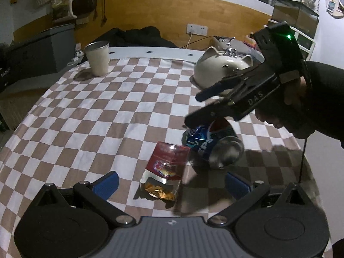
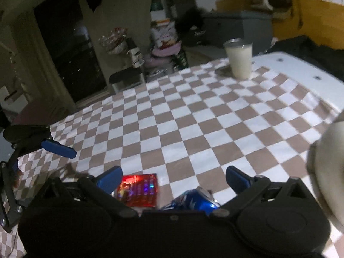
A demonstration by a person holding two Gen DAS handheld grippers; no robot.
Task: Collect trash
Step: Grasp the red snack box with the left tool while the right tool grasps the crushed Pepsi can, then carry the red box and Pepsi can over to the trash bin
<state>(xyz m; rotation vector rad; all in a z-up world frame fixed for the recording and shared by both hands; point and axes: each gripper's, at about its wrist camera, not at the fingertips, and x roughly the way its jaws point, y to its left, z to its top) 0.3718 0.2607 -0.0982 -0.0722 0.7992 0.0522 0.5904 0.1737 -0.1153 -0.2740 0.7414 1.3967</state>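
Red wrapper and crushed can between spread left fingers, right fingers likewise released, bare checkered cloth beyond.

Dim room: yellow wainscot under white wall, grey cabinet beside it.

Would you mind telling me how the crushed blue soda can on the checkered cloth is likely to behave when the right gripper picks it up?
The blue soda can looks dented and crumpled, so it is probably empty and light. Its thin wall may buckle further under the open right gripper. Lying on its side, it could roll if nudged, though the dents should limit that. Its glossy skin might slip.
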